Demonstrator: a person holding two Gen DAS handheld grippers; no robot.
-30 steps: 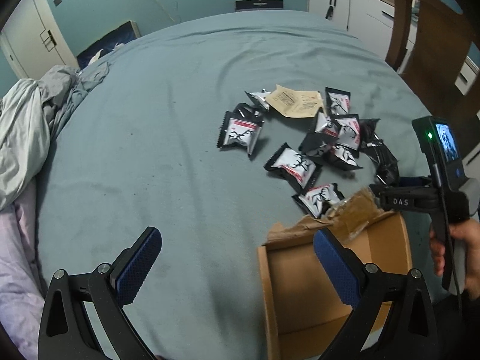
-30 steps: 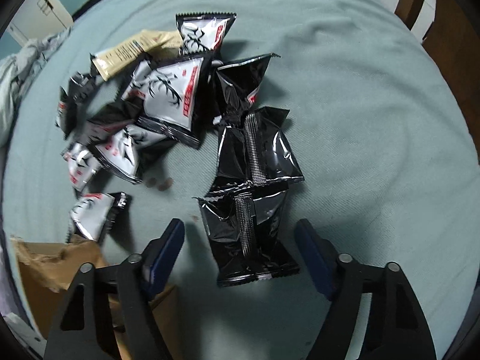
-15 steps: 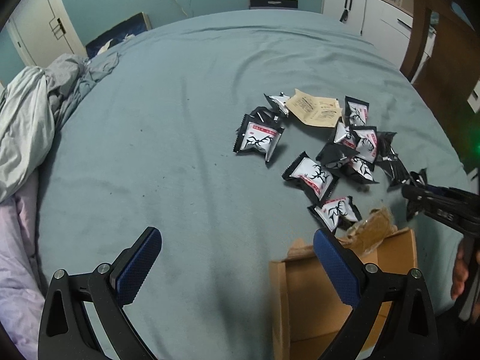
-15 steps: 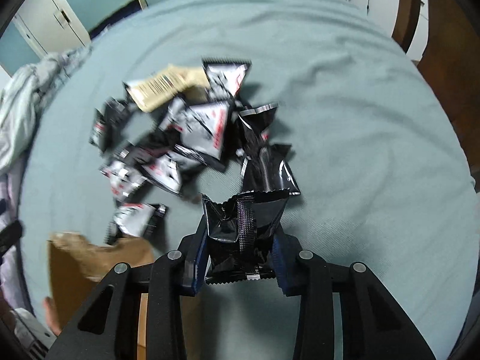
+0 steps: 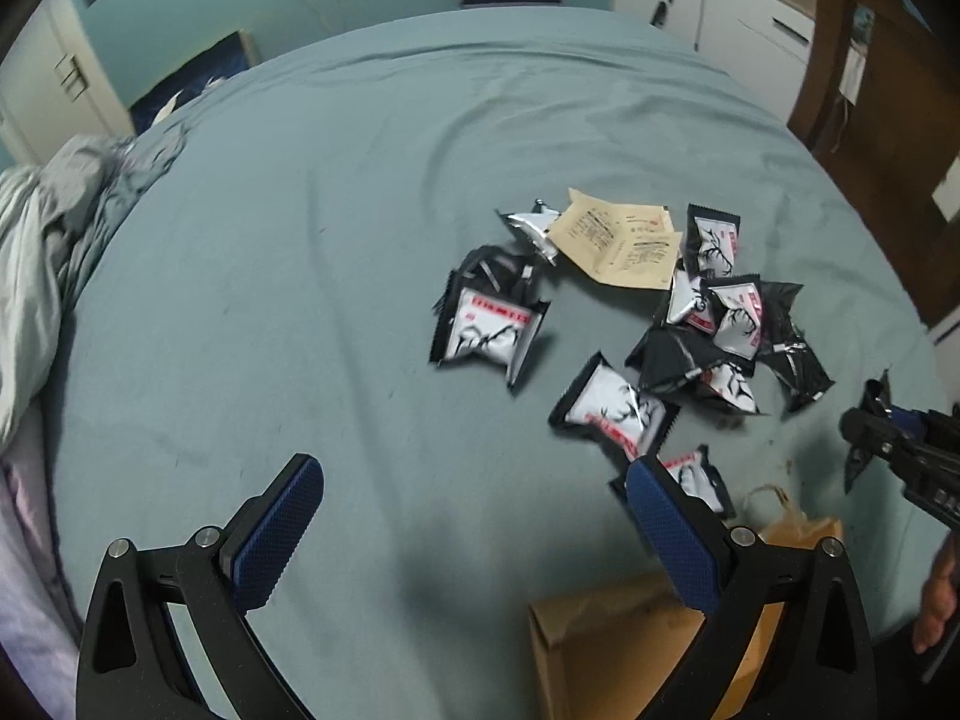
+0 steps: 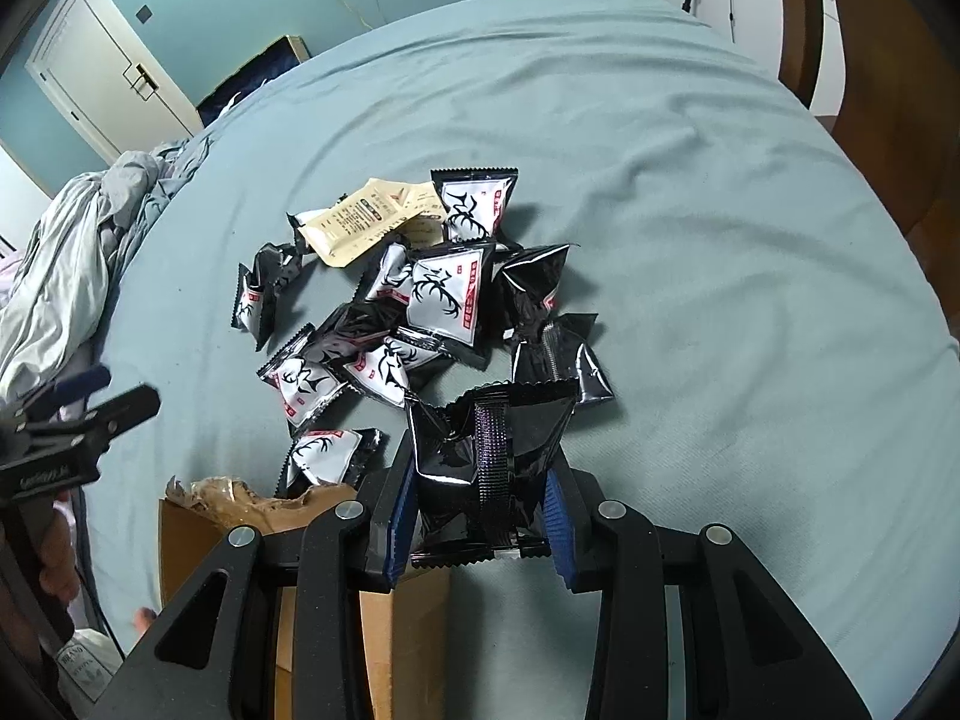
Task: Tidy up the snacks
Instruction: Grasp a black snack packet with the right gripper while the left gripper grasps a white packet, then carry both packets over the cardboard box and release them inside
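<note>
Over the box [image 6: 384,618], the right gripper [image 6: 480,510] pinches one black packet [image 6: 489,468], not yet dropped in. The left gripper [image 5: 474,528] hangs wide open, empty. Beyond, about a dozen packets [image 6: 444,294] lie heaped on the bed [image 6: 720,240], so most sorting remains.

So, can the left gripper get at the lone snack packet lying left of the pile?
Probably yes. The left gripper is open and holds nothing, and only bare bedsheet lies between it and that snack packet; the cardboard box sits off to its right.
</note>
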